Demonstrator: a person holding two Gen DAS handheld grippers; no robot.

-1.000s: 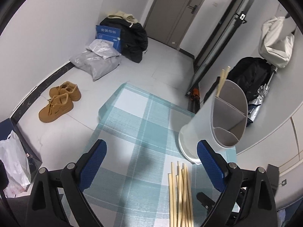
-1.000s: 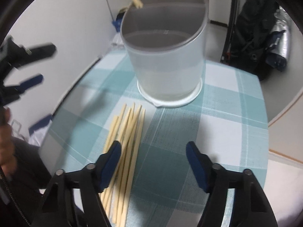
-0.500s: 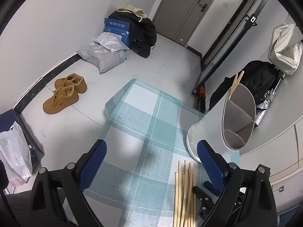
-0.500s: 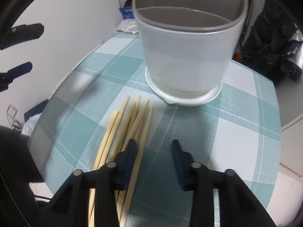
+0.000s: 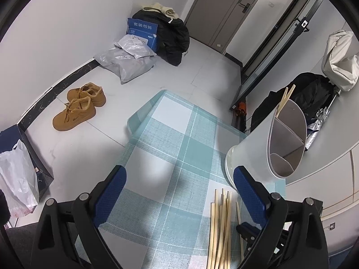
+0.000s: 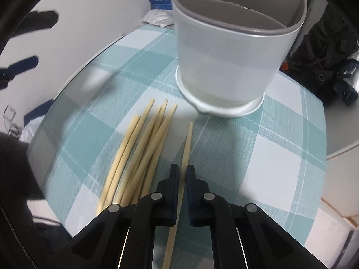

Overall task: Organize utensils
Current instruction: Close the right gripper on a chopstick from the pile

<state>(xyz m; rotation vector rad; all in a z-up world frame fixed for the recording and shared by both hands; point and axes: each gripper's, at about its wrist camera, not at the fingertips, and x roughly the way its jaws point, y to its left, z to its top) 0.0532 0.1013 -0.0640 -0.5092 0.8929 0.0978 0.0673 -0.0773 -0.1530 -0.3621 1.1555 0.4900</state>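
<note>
On the teal checked tablecloth (image 6: 269,157) lies a loose bundle of wooden chopsticks (image 6: 143,148). One single chopstick (image 6: 188,141) lies apart to its right. My right gripper (image 6: 182,171) points steeply down, and its jaws are closing with the blue pads pressed on that chopstick's middle. Just beyond stands the white divided utensil holder (image 6: 231,51). In the left wrist view two chopsticks (image 5: 285,99) stick out of the far compartment of the holder (image 5: 251,157). My left gripper (image 5: 179,174) hovers open over bare cloth, left of the bundle (image 5: 219,228), holding nothing.
The table's left edge drops to a pale floor with tan shoes (image 5: 78,105), grey parcels (image 5: 128,60), a black bag (image 5: 172,38) and a white plastic bag (image 5: 15,179). A dark backpack (image 5: 309,94) sits beyond the holder. A person's dark sleeve (image 6: 20,174) is at the lower left.
The right jaws went from wide open to closed on one chopstick, which now lies apart from the bundle. The right gripper dropped closer to the table. The left gripper barely moved.
</note>
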